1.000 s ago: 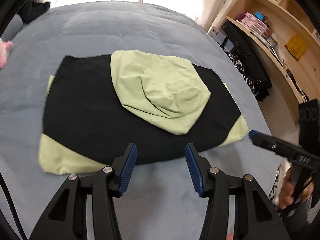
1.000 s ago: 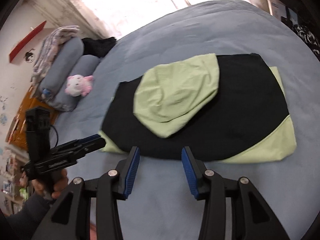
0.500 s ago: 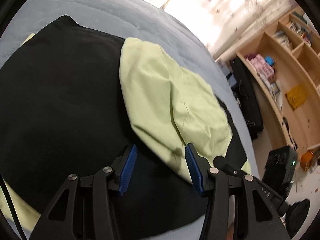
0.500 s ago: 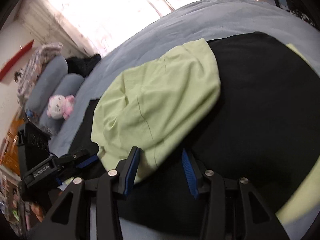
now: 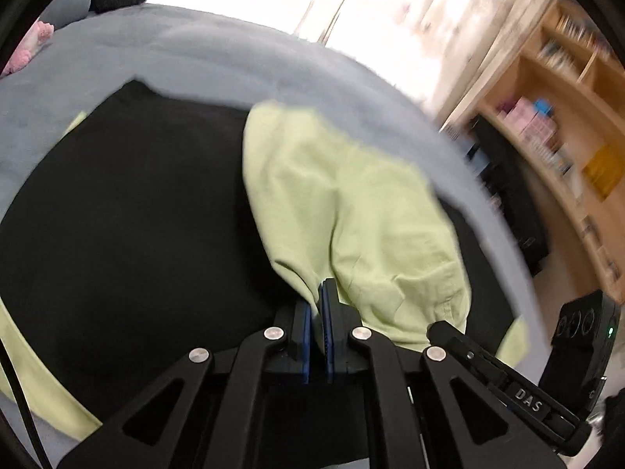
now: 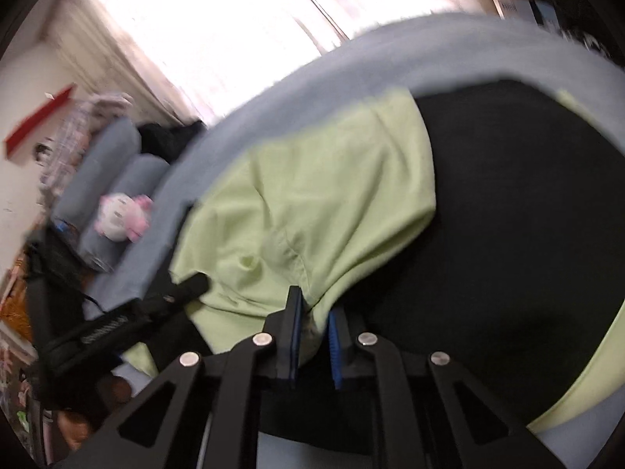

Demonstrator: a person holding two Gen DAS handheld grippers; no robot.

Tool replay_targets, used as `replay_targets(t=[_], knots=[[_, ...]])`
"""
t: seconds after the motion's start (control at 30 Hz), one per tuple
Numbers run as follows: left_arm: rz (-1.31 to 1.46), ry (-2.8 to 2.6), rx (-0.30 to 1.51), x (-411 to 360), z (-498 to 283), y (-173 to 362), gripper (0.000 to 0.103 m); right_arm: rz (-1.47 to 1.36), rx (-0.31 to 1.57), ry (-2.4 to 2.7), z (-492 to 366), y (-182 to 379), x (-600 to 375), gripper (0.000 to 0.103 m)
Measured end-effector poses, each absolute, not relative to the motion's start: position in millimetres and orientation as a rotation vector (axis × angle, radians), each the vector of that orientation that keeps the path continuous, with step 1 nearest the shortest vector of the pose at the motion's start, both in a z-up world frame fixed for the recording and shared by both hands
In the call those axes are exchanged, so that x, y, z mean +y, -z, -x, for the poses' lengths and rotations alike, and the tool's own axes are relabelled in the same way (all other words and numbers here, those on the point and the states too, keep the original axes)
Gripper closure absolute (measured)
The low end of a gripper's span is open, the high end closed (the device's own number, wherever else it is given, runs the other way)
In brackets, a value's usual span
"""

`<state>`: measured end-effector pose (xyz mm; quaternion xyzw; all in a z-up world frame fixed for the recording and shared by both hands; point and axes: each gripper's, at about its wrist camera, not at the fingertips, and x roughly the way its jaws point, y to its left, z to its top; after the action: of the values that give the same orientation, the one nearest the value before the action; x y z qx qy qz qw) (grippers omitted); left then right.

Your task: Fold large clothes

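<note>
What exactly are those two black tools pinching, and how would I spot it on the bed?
Find the grey-blue bed; a big black garment with pale green corners lies spread on it. On top of the black cloth sits the pale green hood, rounded and wrinkled. Both the left gripper and the right gripper have their jaws closed on its near edge.

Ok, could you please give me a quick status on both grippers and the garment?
Left gripper shut on light green hood. Right gripper shut on the hood too. Black-and-green hooded garment flat on grey-blue bed. Nothing blocking.

bare blue bed [image 5: 164, 51] beyond garment [image 5: 117, 215], bookshelf [image 5: 566, 125] right
</note>
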<state>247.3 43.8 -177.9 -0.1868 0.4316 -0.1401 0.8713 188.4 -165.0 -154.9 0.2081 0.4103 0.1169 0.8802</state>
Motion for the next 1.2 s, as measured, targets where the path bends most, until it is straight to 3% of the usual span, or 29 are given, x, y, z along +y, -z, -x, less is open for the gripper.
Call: replay_targets(t=[0.23, 0.4, 0.7, 1.03, 1.2], knots=[[0.416, 0.281, 0.940, 48, -251, 176, 0.097, -0.440, 0.885, -0.227, -188, 150, -167, 0.088], [0.349, 0.223, 0.836, 59, -233, 141, 0.078, -0.348, 0.903, -0.133, -178, 120, -171, 0.081], [0.317, 0.250, 0.731, 51, -257, 107, 0.080, -0.246, 0.728, -0.187, -206, 77, -151, 0.080], [0.255, 0.197, 0.843, 15, -333, 150, 0.080, -0.107, 0.816, -0.118, -295, 125, -133, 0.080], [0.175, 0.105, 0.891, 17, -340, 170, 0.083, -0.119, 0.827, 0.016, -295, 137, -176, 0.087]])
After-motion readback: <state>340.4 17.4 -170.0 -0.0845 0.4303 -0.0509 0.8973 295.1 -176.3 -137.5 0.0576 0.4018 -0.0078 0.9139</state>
